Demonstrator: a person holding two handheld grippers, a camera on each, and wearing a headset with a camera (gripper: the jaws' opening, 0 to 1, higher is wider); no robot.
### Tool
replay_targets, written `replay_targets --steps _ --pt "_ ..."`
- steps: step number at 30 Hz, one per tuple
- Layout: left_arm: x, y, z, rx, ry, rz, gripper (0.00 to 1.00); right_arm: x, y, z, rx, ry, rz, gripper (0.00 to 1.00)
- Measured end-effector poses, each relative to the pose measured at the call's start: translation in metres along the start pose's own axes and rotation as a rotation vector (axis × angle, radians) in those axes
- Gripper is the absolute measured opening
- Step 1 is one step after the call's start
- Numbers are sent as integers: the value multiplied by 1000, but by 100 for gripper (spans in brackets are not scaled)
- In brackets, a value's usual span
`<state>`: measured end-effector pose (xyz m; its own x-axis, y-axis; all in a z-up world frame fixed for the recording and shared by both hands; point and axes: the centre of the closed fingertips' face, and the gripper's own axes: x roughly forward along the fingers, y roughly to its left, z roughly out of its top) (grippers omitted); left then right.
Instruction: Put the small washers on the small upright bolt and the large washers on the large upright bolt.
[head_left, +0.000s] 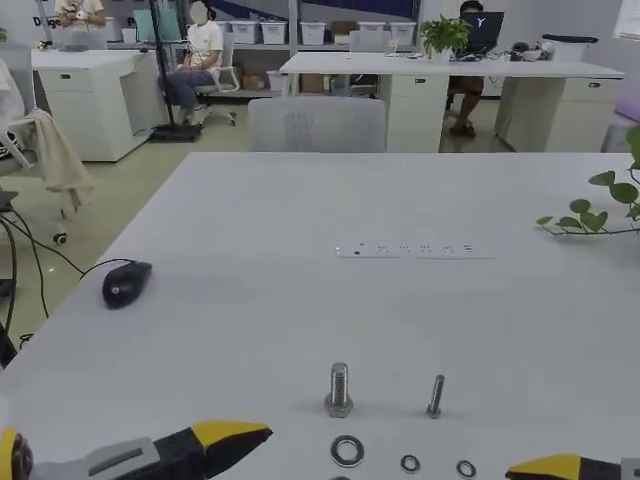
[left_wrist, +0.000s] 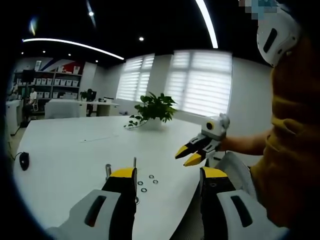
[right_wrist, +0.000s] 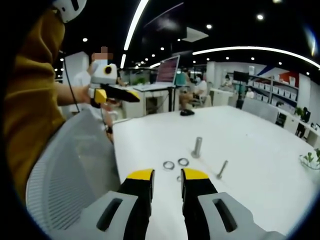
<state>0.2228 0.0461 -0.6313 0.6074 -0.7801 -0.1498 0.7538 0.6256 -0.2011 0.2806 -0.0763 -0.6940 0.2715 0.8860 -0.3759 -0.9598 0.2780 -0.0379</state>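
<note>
lg bolt (head_left: 339, 390) l of sm bolt (head_left: 436, 396); washers (head_left: 335, 451) in front

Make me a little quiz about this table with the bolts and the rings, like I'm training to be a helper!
1. True or false: the washers lie flat on the table, and none is on the large bolt or the small bolt yet.
2. Pick one. In the head view, what lies on the table far to the left of the two bolts? A. a black mouse B. a red cup C. a hammer
3. Fill the gap: the left gripper holds nothing, and its jaws stand ___.

Key: 1 true. 2 A. 3 open.
</note>
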Motion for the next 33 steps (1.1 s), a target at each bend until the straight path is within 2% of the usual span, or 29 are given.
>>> replay_targets --steps 15,25,27,33 --pt "-1 0 -1 -1 -2 4 50 -2 1 -1 2 -3 -6 23" --pt "-1 2 -2 -5 -10 11 50 -7 -1 -6 4 9 -19 23" --pt "-2 2 -3 -4 -7 12 50 -7 -1 -10 1 29 -21 23" --pt "-3 3 -3 -9 -15 17 50 -5 3 -12 8 29 -16 23"
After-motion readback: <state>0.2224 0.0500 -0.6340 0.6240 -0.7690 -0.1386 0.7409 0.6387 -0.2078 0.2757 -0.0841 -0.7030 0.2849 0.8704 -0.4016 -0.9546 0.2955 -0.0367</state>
